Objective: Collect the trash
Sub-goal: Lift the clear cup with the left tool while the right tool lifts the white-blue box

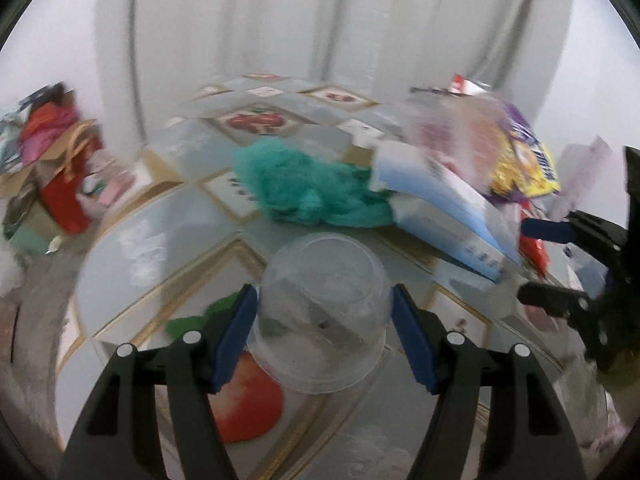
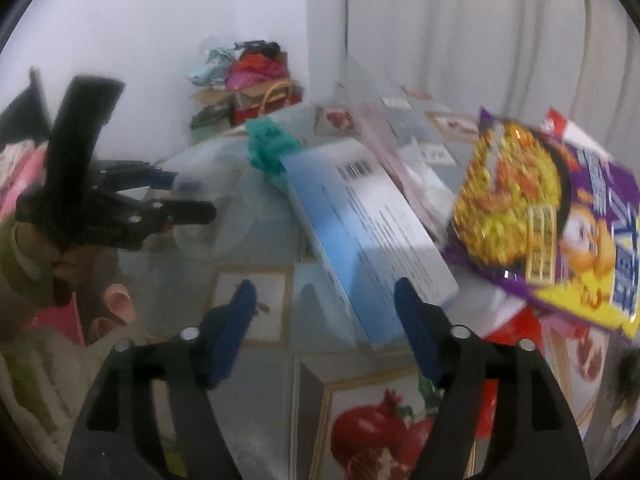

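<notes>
A clear plastic cup [image 1: 324, 280] sits sideways between the blue pads of my left gripper [image 1: 324, 320], base pointing away, and the gripper is shut on it just above the table [image 1: 160, 216]. From the right wrist view the left gripper [image 2: 190, 196] holds the same cup [image 2: 208, 224] at the left. My right gripper [image 2: 324, 296] stands open over the near end of a blue-and-white box [image 2: 368, 232], touching nothing. That right gripper [image 1: 524, 262] shows at the right edge of the left wrist view. A yellow-and-purple noodle packet [image 2: 540, 208] leans on the box.
A teal fluffy cloth [image 1: 296, 188] lies beyond the cup beside the box [image 1: 440, 208]. A red wrapper [image 2: 512, 328] pokes out under the packet. Bags and clothes [image 1: 52, 152] are piled by the wall. A pale curtain [image 1: 280, 20] hangs behind the table.
</notes>
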The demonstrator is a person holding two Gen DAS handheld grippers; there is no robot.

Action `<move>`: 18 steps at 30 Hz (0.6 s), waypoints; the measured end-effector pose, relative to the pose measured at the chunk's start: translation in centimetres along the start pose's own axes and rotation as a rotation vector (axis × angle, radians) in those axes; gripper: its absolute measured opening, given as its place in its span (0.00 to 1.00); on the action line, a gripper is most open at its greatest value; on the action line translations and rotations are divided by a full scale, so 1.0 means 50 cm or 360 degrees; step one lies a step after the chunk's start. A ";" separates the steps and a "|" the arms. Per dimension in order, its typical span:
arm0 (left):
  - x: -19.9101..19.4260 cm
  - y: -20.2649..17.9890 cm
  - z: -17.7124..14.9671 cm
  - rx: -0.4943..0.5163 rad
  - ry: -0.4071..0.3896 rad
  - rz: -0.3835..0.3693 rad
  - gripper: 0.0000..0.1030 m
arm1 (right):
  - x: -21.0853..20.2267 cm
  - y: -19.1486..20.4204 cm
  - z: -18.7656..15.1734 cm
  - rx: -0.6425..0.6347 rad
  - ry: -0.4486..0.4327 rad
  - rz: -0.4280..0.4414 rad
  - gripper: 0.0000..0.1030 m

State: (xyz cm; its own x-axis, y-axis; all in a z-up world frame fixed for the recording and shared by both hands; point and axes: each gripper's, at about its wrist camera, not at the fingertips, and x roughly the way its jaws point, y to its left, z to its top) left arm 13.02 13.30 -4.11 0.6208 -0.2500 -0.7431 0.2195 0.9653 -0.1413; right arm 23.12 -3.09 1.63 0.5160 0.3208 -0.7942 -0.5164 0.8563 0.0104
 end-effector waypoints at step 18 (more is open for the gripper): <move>0.003 0.026 0.012 -0.0132 -0.0003 0.0336 0.65 | 0.075 -0.047 0.028 -0.0010 0.0173 0.0147 0.87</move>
State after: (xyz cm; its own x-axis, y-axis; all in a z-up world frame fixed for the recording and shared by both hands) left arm 13.85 14.48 -4.01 0.6478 -0.0419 -0.7607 0.0221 0.9991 -0.0361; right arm 27.23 -3.34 -0.54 0.3893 0.3523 -0.8511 -0.5625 0.8226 0.0832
